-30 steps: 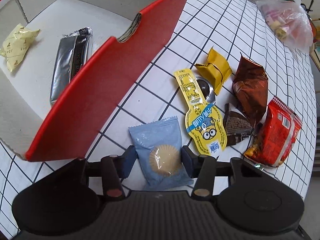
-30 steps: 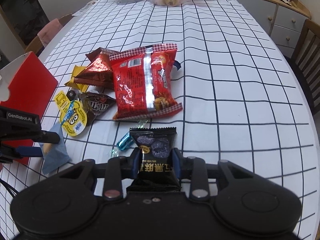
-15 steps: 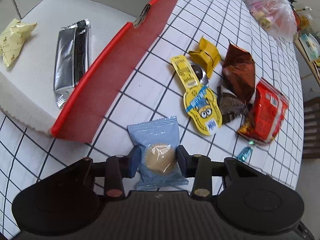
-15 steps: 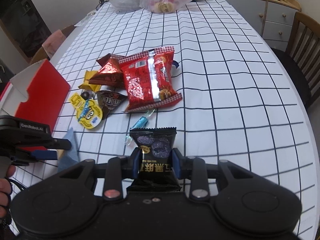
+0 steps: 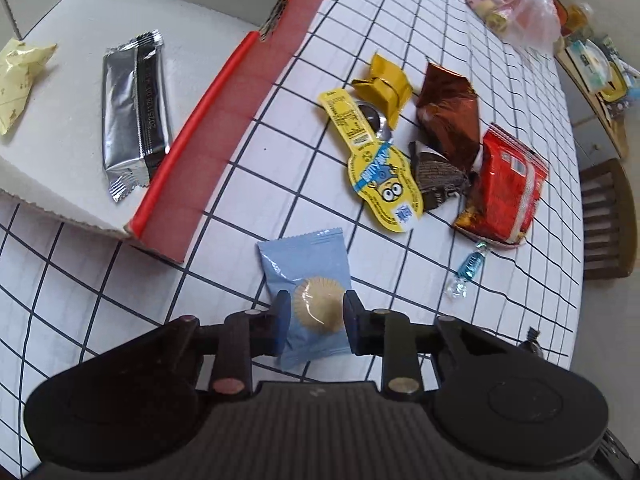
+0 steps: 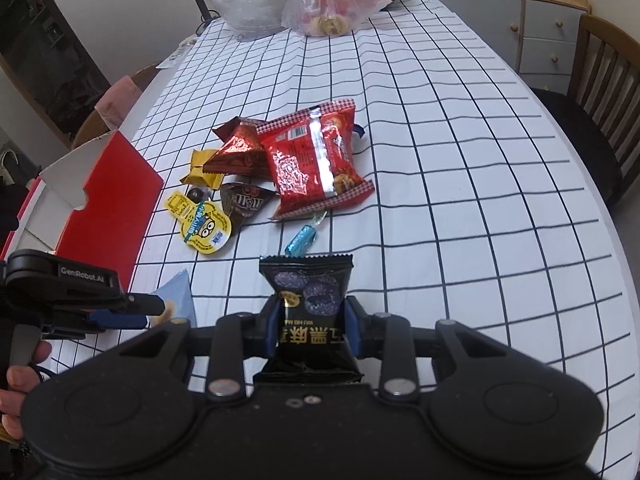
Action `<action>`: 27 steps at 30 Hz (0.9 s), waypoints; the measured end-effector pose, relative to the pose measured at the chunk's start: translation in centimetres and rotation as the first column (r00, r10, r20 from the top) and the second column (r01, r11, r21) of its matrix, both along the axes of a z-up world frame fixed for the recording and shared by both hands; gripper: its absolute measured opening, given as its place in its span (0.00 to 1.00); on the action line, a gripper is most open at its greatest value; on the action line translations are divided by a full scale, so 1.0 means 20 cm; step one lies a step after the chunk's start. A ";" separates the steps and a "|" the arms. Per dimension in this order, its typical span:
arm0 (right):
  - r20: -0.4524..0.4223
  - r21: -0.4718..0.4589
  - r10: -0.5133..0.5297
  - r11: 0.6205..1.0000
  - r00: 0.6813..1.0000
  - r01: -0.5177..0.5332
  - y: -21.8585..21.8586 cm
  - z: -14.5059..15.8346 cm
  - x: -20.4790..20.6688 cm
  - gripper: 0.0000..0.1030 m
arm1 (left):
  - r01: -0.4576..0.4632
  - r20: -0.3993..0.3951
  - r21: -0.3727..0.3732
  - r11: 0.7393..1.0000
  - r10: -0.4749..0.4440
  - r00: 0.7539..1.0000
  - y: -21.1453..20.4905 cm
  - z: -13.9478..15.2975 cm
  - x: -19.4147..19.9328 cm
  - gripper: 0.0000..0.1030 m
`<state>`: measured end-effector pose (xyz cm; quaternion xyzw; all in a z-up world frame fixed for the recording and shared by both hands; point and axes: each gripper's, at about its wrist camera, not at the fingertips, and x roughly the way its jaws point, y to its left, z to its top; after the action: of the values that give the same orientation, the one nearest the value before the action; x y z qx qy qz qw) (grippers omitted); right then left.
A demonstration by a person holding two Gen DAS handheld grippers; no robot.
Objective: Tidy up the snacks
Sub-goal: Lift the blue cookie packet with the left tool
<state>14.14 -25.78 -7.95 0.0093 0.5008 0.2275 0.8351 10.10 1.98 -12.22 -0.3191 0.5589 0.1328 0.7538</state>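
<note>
My left gripper [image 5: 314, 312] is shut on a light blue biscuit packet [image 5: 308, 268] and holds it above the checked tablecloth, near the front corner of the red and white box [image 5: 224, 120]. The box holds a silver bar [image 5: 134, 108] and a pale yellow packet [image 5: 18, 80]. My right gripper [image 6: 310, 322] is shut on a black snack packet [image 6: 310, 300], raised over the table. The left gripper also shows in the right wrist view [image 6: 144, 312]. Loose snacks lie between: a yellow Minions pack [image 5: 376, 160], a red packet [image 6: 316, 156], a brown packet [image 5: 450, 116].
A small blue wrapped candy [image 6: 302, 240] lies ahead of my right gripper. Clear plastic bags [image 6: 320, 0] sit at the table's far end. A wooden chair [image 6: 600, 88] and a cabinet [image 6: 520, 24] stand to the right of the table.
Both grippers have risen with their packets still held, so the table looks farther away. The left gripper has also drawn back from the box.
</note>
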 end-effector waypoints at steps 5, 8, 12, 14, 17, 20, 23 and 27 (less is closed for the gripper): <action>-0.008 0.007 -0.001 1.000 1.000 0.001 -0.01 -0.01 -0.01 0.30 | 0.025 0.001 0.025 0.999 -0.025 1.000 -0.05 0.02 0.01 0.45; -0.010 0.012 0.000 1.000 1.000 0.000 -0.02 -0.01 -0.02 0.30 | 0.017 0.001 0.051 0.999 -0.017 1.000 -0.08 0.02 0.01 0.65; -0.012 0.014 0.004 1.000 1.000 -0.003 -0.04 -0.01 -0.02 0.31 | 0.038 -0.043 0.144 0.989 -0.032 0.999 -0.14 -0.02 0.05 0.65; -0.013 0.012 0.004 1.000 1.000 -0.004 -0.06 -0.01 -0.02 0.31 | 0.052 -0.071 0.199 0.979 -0.038 0.997 -0.18 -0.04 0.07 0.65; -0.015 0.013 0.003 1.000 1.000 -0.003 -0.08 -0.02 -0.01 0.31 | 0.054 -0.095 0.225 0.973 -0.033 0.995 -0.21 -0.07 0.09 0.65; -0.016 0.014 0.003 1.000 1.000 -0.002 -0.10 -0.03 -0.01 0.31 | 0.064 -0.115 0.252 0.966 -0.036 0.993 -0.25 -0.09 0.10 0.65; -0.018 0.016 0.001 1.000 1.000 -0.001 -0.12 -0.03 -0.01 0.31 | 0.069 -0.122 0.284 0.956 -0.035 0.992 -0.28 -0.09 0.10 0.64; -0.020 0.016 -0.002 1.000 1.000 0.003 -0.16 -0.04 0.00 0.31 | 0.063 -0.126 0.312 0.948 -0.024 0.992 -0.29 -0.09 0.10 0.60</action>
<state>14.20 -28.92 -8.84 0.0188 0.5073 0.2304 0.8302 12.17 -3.84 -14.03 -0.1738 0.5818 0.2224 0.7628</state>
